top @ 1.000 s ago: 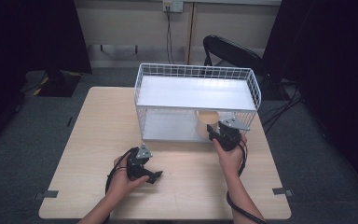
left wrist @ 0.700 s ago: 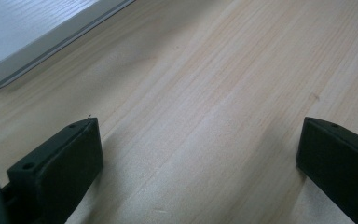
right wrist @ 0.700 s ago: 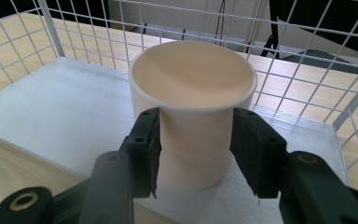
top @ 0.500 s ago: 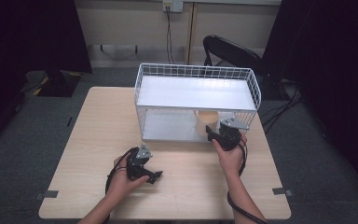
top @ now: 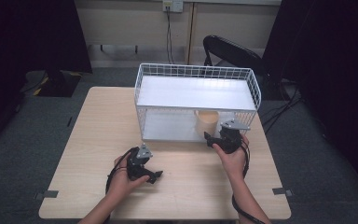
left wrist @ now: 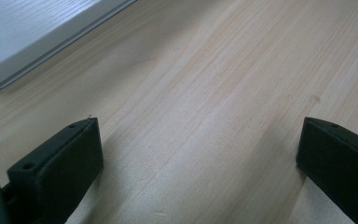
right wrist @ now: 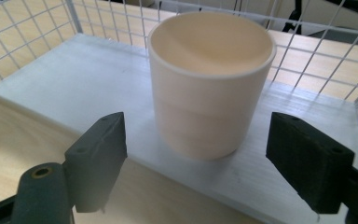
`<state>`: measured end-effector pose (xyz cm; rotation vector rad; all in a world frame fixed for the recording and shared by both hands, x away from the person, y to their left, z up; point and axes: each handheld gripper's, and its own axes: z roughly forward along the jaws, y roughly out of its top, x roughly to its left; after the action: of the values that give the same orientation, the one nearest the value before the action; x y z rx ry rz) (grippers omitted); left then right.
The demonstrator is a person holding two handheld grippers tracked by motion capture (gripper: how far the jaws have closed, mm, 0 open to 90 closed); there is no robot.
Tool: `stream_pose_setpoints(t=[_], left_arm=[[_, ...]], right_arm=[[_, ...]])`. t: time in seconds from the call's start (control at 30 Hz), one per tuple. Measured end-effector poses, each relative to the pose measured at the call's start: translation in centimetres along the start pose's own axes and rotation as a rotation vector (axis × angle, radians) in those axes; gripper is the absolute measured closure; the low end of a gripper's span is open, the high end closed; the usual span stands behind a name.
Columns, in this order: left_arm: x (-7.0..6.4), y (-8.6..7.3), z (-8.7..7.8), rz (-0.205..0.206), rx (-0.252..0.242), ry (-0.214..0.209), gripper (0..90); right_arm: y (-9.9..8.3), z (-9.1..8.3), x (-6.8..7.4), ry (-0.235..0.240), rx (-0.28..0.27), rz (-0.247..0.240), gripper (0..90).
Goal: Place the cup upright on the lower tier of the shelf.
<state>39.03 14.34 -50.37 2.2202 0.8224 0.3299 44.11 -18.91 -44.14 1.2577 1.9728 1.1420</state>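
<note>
A cream cup (right wrist: 209, 79) stands upright on the white lower shelf (right wrist: 79, 79) of a white wire rack (top: 196, 77); in the high view the cup (top: 207, 122) sits at the shelf's right front. My right gripper (right wrist: 198, 158) is open just in front of the cup, its jaws apart on either side and not touching it. In the high view the right gripper (top: 227, 136) is at the rack's front edge. My left gripper (left wrist: 200, 163) is open low over the bare wooden table (left wrist: 223, 70); from above the left gripper (top: 142, 167) rests at the front left.
The rack has a solid white top shelf (top: 196, 91) and wire walls (right wrist: 32, 28) around the lower shelf. A black chair (top: 233, 51) stands behind the table. Bare tabletop (top: 102, 126) lies left of the rack.
The right gripper has pulled back slightly from the rack's front, leaving the cup on the lower shelf. The left gripper has stayed where it was.
</note>
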Motion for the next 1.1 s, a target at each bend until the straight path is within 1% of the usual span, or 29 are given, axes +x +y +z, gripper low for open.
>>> stream_pose_setpoints(t=[0.07,0.23,0.27,0.33,0.37,0.4,0.43,0.5,0.63,0.73,0.8,1.07,1.1], left_arm=[[0.0,0.0,0.0,0.0,0.001,0.0,0.0],[0.0,0.0,0.0,0.0,0.0,0.0,0.0],[0.0,0.0,0.0,0.0,0.001,0.0,0.0],[0.0,0.0,0.0,0.0,0.0,0.0,0.0],[0.0,0.0,0.0,0.0,0.0,0.0,0.0],[0.0,0.0,0.0,0.0,0.0,0.0,0.0],[0.0,0.0,0.0,0.0,0.0,0.0,0.0],[0.0,0.0,0.0,0.0,0.0,0.0,0.0],[0.0,0.0,0.0,0.0,0.0,0.0,0.0],[0.0,0.0,0.0,0.0,0.0,0.0,0.0],[0.0,0.0,0.0,0.0,0.0,0.0,0.0],[0.0,0.0,0.0,0.0,0.0,0.0,0.0],[0.0,0.0,0.0,0.0,0.0,0.0,0.0]], right_arm=[[0.0,-0.1,0.0,0.005,0.003,-0.009,19.2],[0.0,-0.4,0.2,0.027,0.018,-0.009,18.6],[0.1,-0.5,0.2,0.036,0.024,-0.02,18.4],[0.0,-0.6,0.2,0.038,0.026,-0.024,18.2],[0.0,-0.7,0.1,0.052,0.033,-0.024,17.6],[0.0,-0.7,0.1,0.052,0.033,-0.024,17.6],[-0.2,-0.9,0.0,0.062,0.042,-0.036,17.1],[-0.2,-1.1,-0.1,0.064,0.044,-0.039,17.1],[-0.9,-1.7,-0.6,0.083,0.056,-0.04,16.9],[-1.1,-2.0,-0.8,0.085,0.052,-0.037,16.7],[-1.3,-2.2,-1.0,0.084,0.055,-0.043,16.6],[-2.3,-2.9,-1.4,0.103,0.071,-0.055,16.0],[-2.5,-3.2,-1.4,0.109,0.081,-0.053,15.9]])
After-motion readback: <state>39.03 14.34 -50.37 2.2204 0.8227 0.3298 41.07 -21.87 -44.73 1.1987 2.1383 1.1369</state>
